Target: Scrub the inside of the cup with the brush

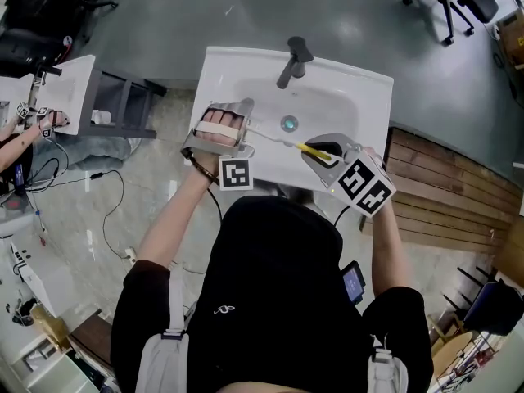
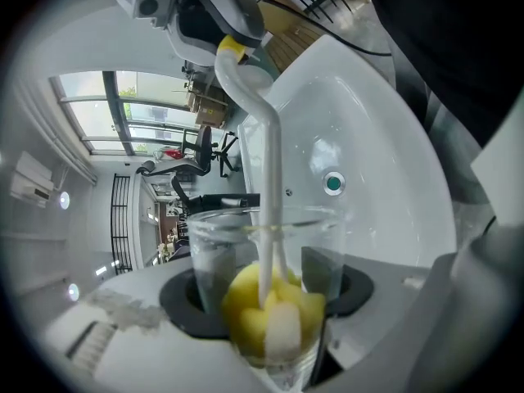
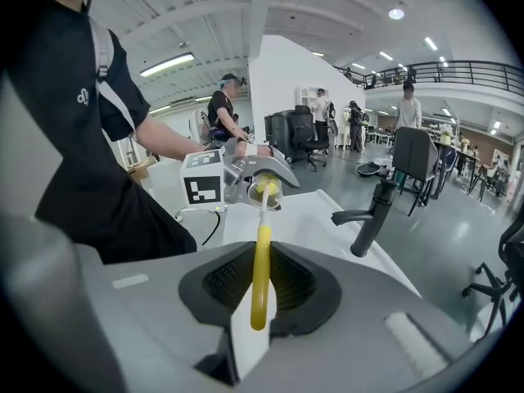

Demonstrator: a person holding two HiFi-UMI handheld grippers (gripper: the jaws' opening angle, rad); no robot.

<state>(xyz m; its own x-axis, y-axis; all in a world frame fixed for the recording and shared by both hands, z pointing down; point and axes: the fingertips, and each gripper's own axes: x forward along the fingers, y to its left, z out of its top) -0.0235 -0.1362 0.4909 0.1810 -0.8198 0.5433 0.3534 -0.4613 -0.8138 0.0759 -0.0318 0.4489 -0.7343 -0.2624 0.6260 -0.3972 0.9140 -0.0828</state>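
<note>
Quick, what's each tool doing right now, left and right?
Left tool: closed on the clear cup.
Right tool: closed on the brush handle.

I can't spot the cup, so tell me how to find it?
Look at the white sink. Over its left side the left gripper clamps a clear cup tipped sideways. It is the only see-through thing, with the brush's yellow sponge inside.

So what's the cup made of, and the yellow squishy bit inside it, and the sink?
The cup is clear and glossy, and you can see right through its wall. It could be plastic or glass; the look doesn't settle which. The brush head is yellow and white chunks, dull and soft-looking, so probably sponge foam. The sink is smooth, shiny white with reflections, so likely glazed ceramic.
</note>
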